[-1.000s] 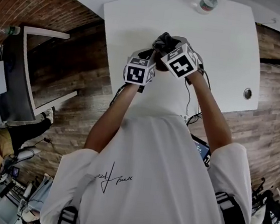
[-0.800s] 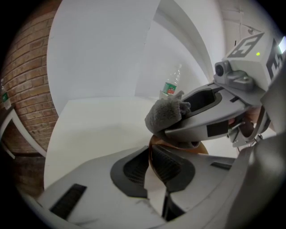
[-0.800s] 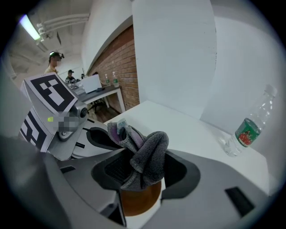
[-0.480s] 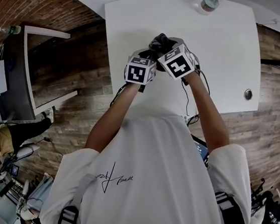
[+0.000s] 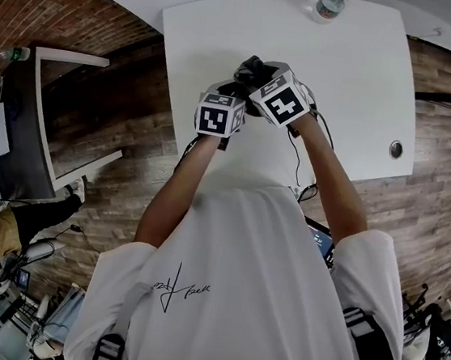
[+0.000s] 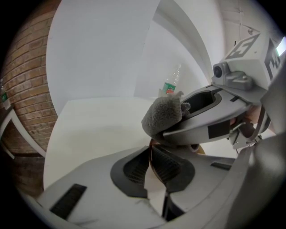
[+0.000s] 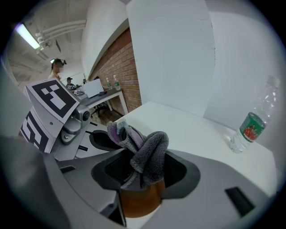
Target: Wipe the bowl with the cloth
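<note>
A brown bowl [image 7: 140,201] is held just above the white table [image 5: 354,60]. My left gripper [image 6: 151,154] is shut on the bowl's thin rim [image 6: 152,164], which shows as a brown sliver between the dark pads. My right gripper [image 7: 142,169] is shut on a bunched grey cloth [image 7: 145,154] with a purple fold. The cloth is pressed down into the bowl. In the left gripper view the cloth [image 6: 163,114] sticks out of the right gripper's jaws, just beyond my own. In the head view the cloth [image 5: 254,69] peeks out dark past the two marker cubes; the bowl is hidden.
A clear plastic water bottle [image 5: 332,2] with a green label stands at the table's far edge, also seen as the bottle [image 7: 250,125] to the right. A round metal grommet [image 5: 396,149] sits near the table's right side. Wooden floor and a desk [image 5: 30,110] lie left.
The right gripper's marker cube has shifted slightly toward the left one and rolled a little. The left gripper has stayed where it was, still on the bowl.
</note>
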Tool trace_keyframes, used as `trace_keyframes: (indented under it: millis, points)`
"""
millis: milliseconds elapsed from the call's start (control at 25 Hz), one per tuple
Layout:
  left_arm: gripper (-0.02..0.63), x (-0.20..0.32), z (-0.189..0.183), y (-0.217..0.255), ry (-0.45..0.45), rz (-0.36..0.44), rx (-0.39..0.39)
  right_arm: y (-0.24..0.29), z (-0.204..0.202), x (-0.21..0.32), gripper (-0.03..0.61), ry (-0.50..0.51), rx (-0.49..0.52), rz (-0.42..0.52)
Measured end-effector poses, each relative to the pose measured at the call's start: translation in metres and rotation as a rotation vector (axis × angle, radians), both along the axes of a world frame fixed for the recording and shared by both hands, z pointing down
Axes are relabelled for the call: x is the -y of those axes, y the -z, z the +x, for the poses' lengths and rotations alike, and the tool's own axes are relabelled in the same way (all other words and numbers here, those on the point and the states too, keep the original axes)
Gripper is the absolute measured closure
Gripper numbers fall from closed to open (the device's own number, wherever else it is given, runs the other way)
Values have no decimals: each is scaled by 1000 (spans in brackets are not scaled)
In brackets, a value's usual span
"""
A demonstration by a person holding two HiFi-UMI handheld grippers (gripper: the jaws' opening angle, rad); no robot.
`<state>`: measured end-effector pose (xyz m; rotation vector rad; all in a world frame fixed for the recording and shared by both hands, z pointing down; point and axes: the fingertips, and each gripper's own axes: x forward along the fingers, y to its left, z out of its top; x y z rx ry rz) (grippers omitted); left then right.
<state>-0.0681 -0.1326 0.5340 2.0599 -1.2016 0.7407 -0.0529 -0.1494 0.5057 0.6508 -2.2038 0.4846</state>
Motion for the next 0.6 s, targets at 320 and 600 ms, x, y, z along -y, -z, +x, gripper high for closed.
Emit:
trace_keyframes:
  millis: [320,600]
  points:
    - [586,0,3,-1,1,-1,0,4,19,6,397,-51,-18,-21]
    - [586,0,3,1,-1,-1,5,6,26,7,397,-83,-11,-43]
